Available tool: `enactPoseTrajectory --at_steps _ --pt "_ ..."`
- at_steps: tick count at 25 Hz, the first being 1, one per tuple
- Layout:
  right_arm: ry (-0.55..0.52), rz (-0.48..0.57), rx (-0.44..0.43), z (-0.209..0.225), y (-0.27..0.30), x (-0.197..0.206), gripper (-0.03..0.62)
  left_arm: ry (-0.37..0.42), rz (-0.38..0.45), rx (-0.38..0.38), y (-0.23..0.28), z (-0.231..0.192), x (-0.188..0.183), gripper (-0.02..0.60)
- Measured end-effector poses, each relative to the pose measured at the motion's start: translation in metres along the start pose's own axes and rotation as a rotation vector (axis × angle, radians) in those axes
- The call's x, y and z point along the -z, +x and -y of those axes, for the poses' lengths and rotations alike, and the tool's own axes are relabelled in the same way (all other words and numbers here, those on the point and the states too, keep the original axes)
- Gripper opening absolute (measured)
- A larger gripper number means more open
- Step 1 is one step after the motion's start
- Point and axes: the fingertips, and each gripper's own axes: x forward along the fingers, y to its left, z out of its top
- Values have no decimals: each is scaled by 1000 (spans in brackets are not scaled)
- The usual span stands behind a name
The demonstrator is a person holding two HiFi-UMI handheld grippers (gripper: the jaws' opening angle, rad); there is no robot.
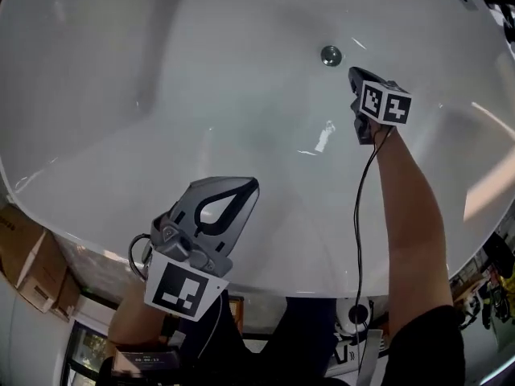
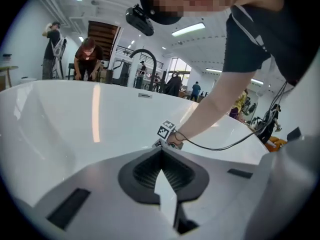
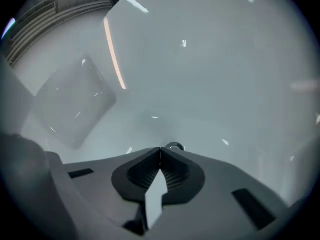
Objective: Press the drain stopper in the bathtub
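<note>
A round metal drain stopper [image 1: 331, 55] sits in the floor of the white bathtub [image 1: 161, 95]. My right gripper [image 1: 352, 75] is shut and empty, reaching down into the tub, its tip a short way right of and below the stopper. In the right gripper view the drain stopper [image 3: 173, 146] peeks out just past the closed tip of the right gripper [image 3: 160, 149]. My left gripper [image 1: 245, 185] is shut, held over the tub's near rim. In the left gripper view the left gripper [image 2: 161, 149] points at the right gripper's marker cube [image 2: 166, 130] across the tub.
A black cable [image 1: 360, 207] runs along the person's right arm [image 1: 410, 207]. Cardboard boxes [image 1: 28, 260] stand outside the tub at the lower left. Several people [image 2: 86, 59] stand beyond the tub's far rim in the left gripper view.
</note>
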Motion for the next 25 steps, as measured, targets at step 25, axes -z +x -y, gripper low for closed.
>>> enactPoseTrajectory --at_steps 25 --pt "15 -67 -19 37 117 18 17 -374 -207 25 33 -15 63 8"
